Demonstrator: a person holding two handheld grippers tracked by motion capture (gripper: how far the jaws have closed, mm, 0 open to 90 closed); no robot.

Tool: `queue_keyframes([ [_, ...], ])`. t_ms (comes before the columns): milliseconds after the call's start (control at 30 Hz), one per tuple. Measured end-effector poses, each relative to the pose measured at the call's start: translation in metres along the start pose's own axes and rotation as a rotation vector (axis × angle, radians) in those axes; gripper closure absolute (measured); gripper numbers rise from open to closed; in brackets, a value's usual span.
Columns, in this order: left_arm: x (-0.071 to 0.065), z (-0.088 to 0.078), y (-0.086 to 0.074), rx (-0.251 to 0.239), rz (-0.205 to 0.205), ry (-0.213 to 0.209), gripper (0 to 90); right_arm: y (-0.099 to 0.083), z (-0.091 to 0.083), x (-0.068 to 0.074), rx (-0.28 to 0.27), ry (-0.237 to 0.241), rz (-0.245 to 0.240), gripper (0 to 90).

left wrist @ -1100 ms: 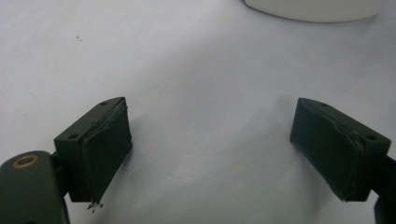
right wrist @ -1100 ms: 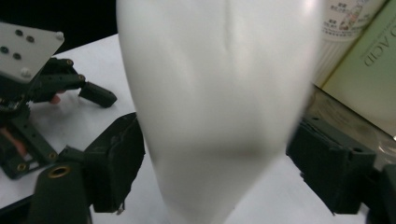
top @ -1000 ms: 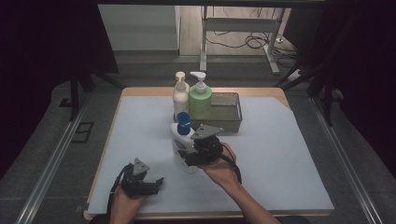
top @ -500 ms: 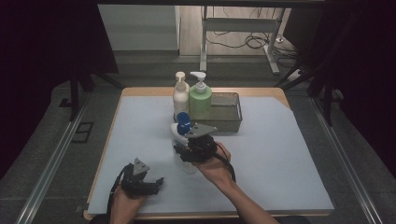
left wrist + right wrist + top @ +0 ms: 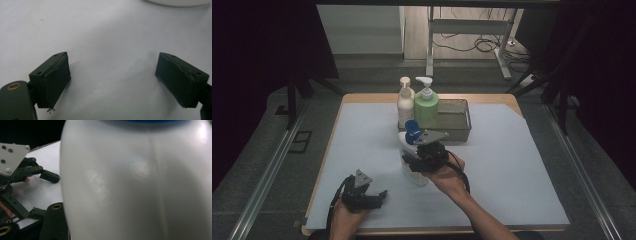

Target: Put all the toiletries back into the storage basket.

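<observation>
A white pump bottle (image 5: 408, 144) with a blue top (image 5: 411, 126) stands upright near the middle of the table. My right gripper (image 5: 412, 162) reaches it from the right, and its jaws have just been closing with the bottle between them. They now press on its sides. In the right gripper view the bottle's white body (image 5: 137, 182) looms very close. My left gripper (image 5: 379, 196) rests low at the table's front left, open, with nothing but the white table cover (image 5: 112, 37) between its pads (image 5: 56, 80).
A cream pump bottle (image 5: 405, 102) and a green pump bottle (image 5: 426, 106) stand at the back centre, beside a grey mesh tray (image 5: 458, 131). The pale cover (image 5: 512, 170) spreads wide to the right of my right hand. Dark floor surrounds the table.
My right hand has edged a little toward the white bottle and its jaws have come in against it. The left gripper has stayed put.
</observation>
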State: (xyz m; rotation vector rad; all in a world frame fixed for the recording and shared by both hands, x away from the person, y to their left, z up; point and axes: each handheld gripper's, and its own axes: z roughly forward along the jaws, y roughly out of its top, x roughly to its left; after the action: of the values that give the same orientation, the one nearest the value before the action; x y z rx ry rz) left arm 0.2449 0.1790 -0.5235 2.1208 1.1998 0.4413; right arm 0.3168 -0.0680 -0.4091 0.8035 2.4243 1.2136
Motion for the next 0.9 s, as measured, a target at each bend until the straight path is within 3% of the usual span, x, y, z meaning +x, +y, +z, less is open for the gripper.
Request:
queue_keyframes([
  [433,0.0,0.0,0.0,-0.001,-0.001,-0.001,12.3,0.006,-0.031,-0.019,0.001,-0.017,0.022,39.8],
  [633,0.0,0.0,0.0,-0.001,-0.002,-0.002,12.2,0.008,-0.046,-0.032,0.004,-0.026,0.056,39.9],
  [900,0.0,0.0,0.0,-0.002,-0.003,-0.002,12.3,0.012,-0.065,-0.047,0.009,-0.07,0.069,40.0],
])
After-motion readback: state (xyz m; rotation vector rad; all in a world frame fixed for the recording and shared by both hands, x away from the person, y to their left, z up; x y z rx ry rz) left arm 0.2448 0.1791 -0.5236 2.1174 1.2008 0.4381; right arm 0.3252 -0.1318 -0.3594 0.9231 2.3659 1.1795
